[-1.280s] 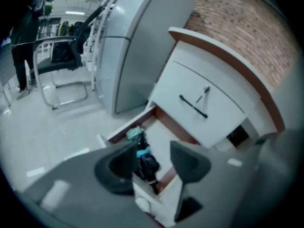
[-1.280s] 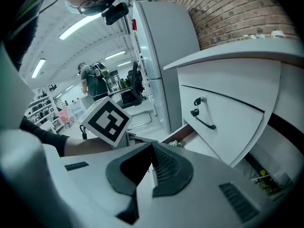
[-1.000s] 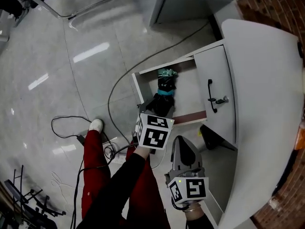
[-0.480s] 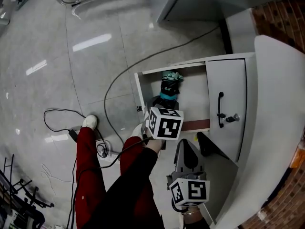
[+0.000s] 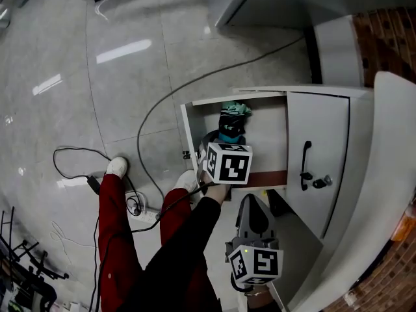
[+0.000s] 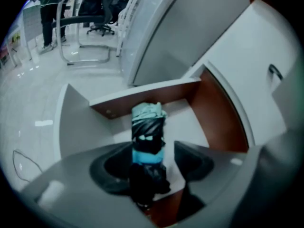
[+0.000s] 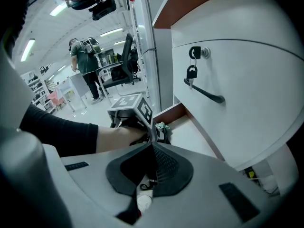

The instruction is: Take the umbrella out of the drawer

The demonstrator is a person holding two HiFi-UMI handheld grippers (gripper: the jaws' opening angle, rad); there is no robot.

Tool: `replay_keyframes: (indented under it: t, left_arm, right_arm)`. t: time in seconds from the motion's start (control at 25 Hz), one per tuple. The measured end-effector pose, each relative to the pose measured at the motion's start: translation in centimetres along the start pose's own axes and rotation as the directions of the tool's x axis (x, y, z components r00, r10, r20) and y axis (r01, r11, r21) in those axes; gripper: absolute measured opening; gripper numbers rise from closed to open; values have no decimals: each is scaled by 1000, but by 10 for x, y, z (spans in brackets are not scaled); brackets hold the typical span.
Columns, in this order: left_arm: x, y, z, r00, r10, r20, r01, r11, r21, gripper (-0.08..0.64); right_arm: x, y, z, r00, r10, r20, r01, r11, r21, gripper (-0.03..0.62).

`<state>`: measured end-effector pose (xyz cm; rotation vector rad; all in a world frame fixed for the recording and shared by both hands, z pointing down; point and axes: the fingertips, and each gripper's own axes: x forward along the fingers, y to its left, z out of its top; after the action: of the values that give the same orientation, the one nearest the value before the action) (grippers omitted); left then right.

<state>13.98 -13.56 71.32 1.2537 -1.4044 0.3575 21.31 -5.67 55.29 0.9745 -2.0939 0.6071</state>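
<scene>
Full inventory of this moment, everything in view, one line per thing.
umbrella: 1, black with teal band, lying in the drawer
drawer: 1, white, pulled open
cabinet front: 1, white, right of drawer, with black handle and key
cable: 1, grey, curving across the floor
desk top: 1, white, far right
legs: 2, red trousers, bottom left
left gripper: 1, grey, over the drawer; fingers apart, just been opening, umbrella between them, not gripped
right gripper: 1, grey, beside cabinet front; fingers together, empty

In the head view the left gripper [image 6: 153, 164] hides its own jaws and the near end of the umbrella [image 5: 232, 123]. In the left gripper view that end is dark and blurred.
</scene>
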Motion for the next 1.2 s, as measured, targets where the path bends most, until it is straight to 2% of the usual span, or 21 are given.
replay_keyframes:
  t: [0.32,0.64,1.2]
  left_arm:
    - [27,8,-7,999,7,-50,-11,997,-78,279]
    - [55,15,-21,994,5,-112,-18,994,-110,285]
    - [89,12,-30,987,19,-161,-18,1000,7,307]
  right_arm:
    - [13,-8,-12,999,-4,-47,3,1000,-14,-2]
    - [20,-16,-25,997,1,-82,-2,1000,-11,-2]
    - [26,-34,-42,991,-24,-134,25,1000,3,-3]
